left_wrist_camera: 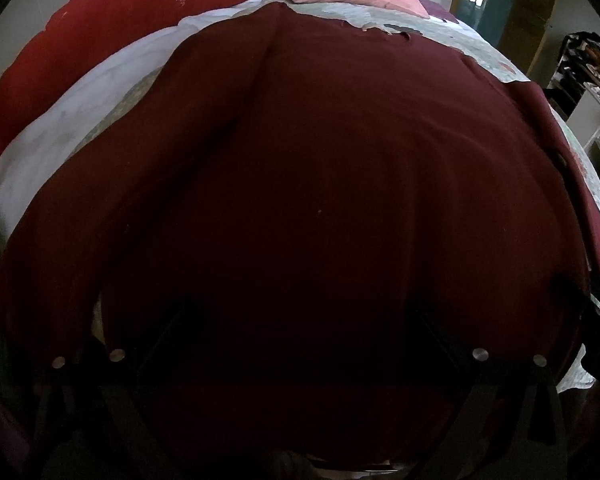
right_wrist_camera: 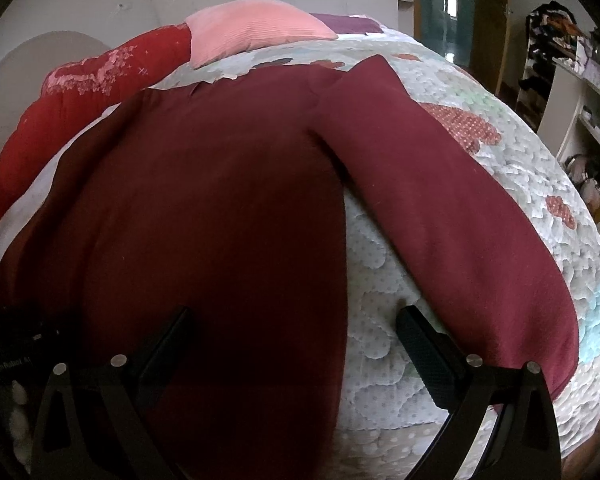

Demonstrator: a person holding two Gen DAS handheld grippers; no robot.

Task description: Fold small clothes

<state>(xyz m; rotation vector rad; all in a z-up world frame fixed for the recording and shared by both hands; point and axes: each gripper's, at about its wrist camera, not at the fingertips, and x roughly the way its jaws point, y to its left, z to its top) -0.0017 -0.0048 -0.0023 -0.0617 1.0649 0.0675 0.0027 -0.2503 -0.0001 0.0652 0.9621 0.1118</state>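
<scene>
Jaws apart (both grippers) — right gripper (right_wrist_camera: 292, 336) astride maroon sweater (right_wrist_camera: 220, 200) hem

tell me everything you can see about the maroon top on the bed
The maroon top is a plain, dark red long-sleeved garment of soft knit-looking cloth. It lies spread flat on the quilted bedspread, neckline toward the pink pillow. One sleeve angles out from the body across the quilt; the other drapes over a white sheet. The right gripper is open over the hem's side edge, one finger above the cloth.
</scene>
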